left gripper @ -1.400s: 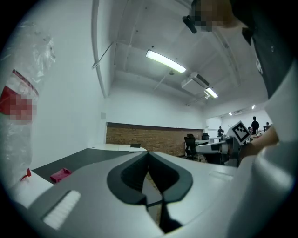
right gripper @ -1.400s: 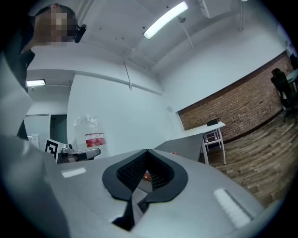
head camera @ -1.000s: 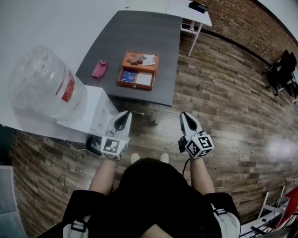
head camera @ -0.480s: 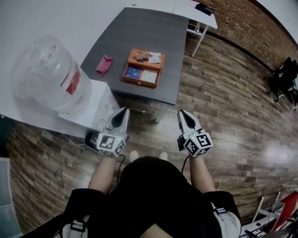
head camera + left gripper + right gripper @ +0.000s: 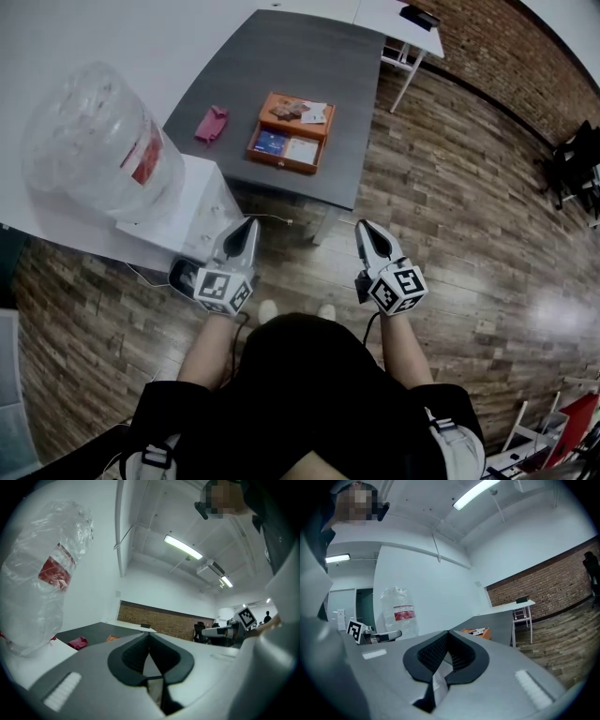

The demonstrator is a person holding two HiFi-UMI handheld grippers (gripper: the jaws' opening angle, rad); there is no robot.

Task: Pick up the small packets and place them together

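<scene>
Far left: clear water bottle (image 5: 92, 141) with red label, sitting upside-down on a white dispenser (image 5: 192, 217). Left gripper (image 5: 250, 225) is held just right of the dispenser, over the wood floor (image 5: 450, 216), short of the table. Jaws together, nothing between them; the left gripper view shows the same (image 5: 149, 635).

Dark grey table (image 5: 281, 56) is ahead of both grippers. Pink pouch (image 5: 212, 124) lies on its left side, apart from the tray. Orange tray (image 5: 284, 166) is right of the pouch, near the table's front edge. The small packets are inside it: brown packets (image 5: 287, 111) and a white packet (image 5: 316, 114) in the far compartment, a blue packet (image 5: 270, 142) and a pale packet (image 5: 302, 150) in the near one.

Right gripper (image 5: 363, 227) is level with the left one, also over the floor, well short of the tray. Jaws together, empty; the right gripper view agrees (image 5: 448, 633). White side table (image 5: 405, 21) is past the grey one; dark chair (image 5: 574, 150) at far right.
</scene>
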